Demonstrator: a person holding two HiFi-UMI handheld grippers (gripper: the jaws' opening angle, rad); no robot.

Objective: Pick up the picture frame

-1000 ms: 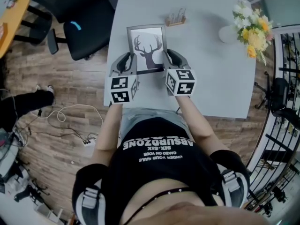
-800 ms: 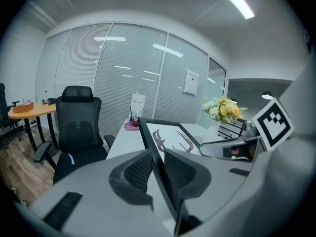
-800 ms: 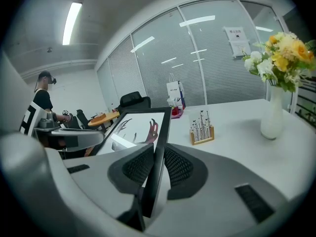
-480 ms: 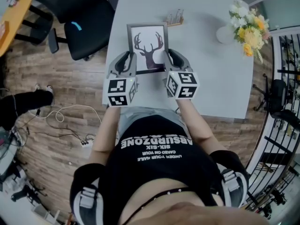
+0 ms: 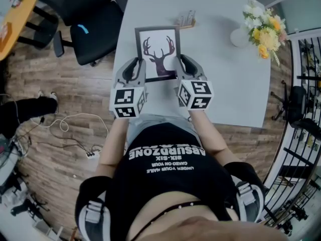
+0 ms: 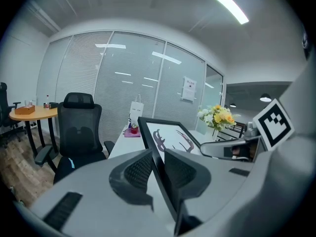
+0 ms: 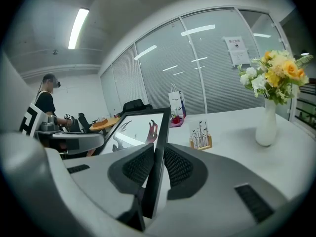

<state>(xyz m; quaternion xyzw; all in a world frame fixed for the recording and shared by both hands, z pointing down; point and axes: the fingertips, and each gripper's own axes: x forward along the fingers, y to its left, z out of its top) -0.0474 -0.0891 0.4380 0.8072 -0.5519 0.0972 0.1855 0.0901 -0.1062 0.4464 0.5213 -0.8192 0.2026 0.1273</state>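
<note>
The picture frame (image 5: 158, 53), black-edged with a dark deer head on white, is held above the white table (image 5: 235, 79). My left gripper (image 5: 139, 70) is shut on its left edge near the bottom corner. My right gripper (image 5: 179, 68) is shut on its right edge. In the left gripper view the frame's black edge (image 6: 155, 154) runs between the ribbed pads (image 6: 139, 169). The right gripper view shows the frame's edge (image 7: 159, 154) pinched between both pads (image 7: 177, 166), with the deer print slanting away to the left.
A small wooden holder (image 5: 186, 20) stands just beyond the frame. A white vase of flowers (image 5: 261, 31) sits at the table's far right. A black office chair (image 5: 88, 26) stands left of the table. Cables lie on the wooden floor (image 5: 70, 124).
Both grippers have risen together with the frame in them. The frame shows slightly higher and farther up the picture than a second ago.
</note>
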